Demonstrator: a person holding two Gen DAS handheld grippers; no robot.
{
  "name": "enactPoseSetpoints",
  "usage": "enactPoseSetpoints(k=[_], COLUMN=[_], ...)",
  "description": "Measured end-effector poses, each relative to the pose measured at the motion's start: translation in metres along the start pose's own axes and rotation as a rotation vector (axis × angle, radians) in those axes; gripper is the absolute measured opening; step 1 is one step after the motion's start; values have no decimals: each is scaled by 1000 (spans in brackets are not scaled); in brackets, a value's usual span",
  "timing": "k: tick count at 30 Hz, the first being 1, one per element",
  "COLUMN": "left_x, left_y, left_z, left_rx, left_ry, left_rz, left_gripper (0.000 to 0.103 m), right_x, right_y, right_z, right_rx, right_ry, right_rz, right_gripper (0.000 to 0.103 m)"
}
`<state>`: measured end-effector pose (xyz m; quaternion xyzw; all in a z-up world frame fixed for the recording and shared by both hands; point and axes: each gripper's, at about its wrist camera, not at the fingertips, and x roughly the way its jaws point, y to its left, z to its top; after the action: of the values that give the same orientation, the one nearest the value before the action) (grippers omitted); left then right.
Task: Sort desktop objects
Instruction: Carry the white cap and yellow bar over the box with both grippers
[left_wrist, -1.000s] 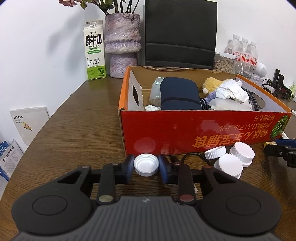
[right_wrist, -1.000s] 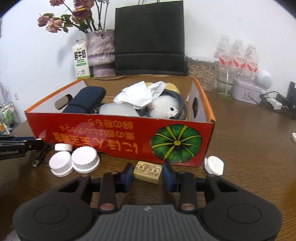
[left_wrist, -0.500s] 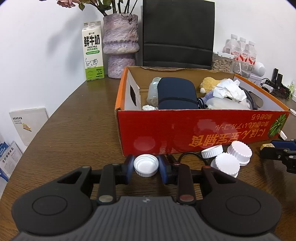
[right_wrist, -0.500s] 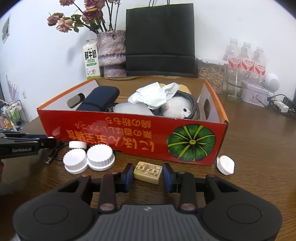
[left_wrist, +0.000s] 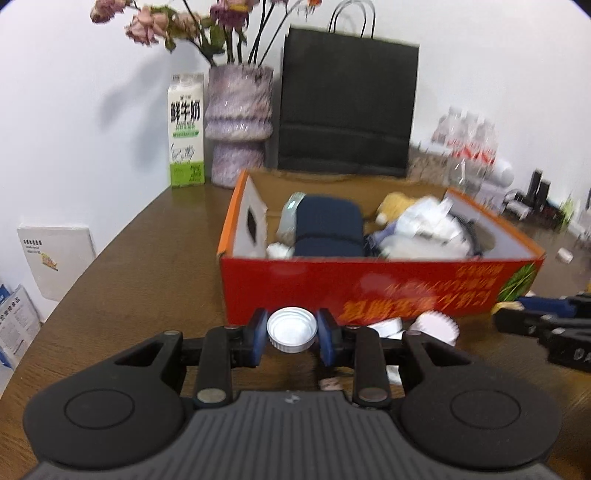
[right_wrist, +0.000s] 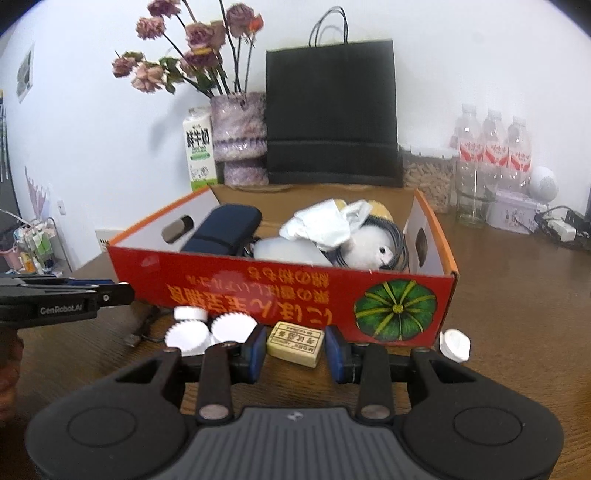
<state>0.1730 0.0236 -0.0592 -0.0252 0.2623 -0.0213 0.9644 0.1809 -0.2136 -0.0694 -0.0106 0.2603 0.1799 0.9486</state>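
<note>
My left gripper (left_wrist: 291, 334) is shut on a white bottle cap (left_wrist: 291, 325), held just above the table in front of the red cardboard box (left_wrist: 369, 284). My right gripper (right_wrist: 296, 350) is shut on a small tan block with printed writing (right_wrist: 295, 341), also lifted before the red cardboard box (right_wrist: 280, 291). Loose white caps (right_wrist: 207, 330) lie on the table between the two grippers, near the box's front wall. The box holds a dark blue pouch (left_wrist: 327, 229), crumpled paper, a plush toy and a cable. In the right wrist view the left gripper's side (right_wrist: 74, 297) shows at the left edge.
Behind the box stand a black paper bag (right_wrist: 332, 114), a purple vase with dried flowers (right_wrist: 240, 136) and a milk carton (left_wrist: 186, 144). Water bottles (right_wrist: 491, 147) and a jar stand at back right. A white flip lid (right_wrist: 455, 344) and a black cable (right_wrist: 144, 328) lie on the table.
Both grippers have risen and drawn back a little with the cap and the block still in them. The box now sits lower in both views.
</note>
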Motion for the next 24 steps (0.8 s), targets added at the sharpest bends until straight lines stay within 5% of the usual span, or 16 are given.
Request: enactPoseSetpoints(k=[12,24], left_x=[-11,23], left_y=[-39,-59], left_z=[34,71], left_rx=[20,13], left_ry=[-82,-103], left_rz=[-65,-81], left_gripper=[29,29], right_x=[-17,3], right_y=[5,-1], right_z=[40,80], right_rx=[-25,-44], right_ry=[-108,-153], right_rz=[12,10], right_gripper=[33,33])
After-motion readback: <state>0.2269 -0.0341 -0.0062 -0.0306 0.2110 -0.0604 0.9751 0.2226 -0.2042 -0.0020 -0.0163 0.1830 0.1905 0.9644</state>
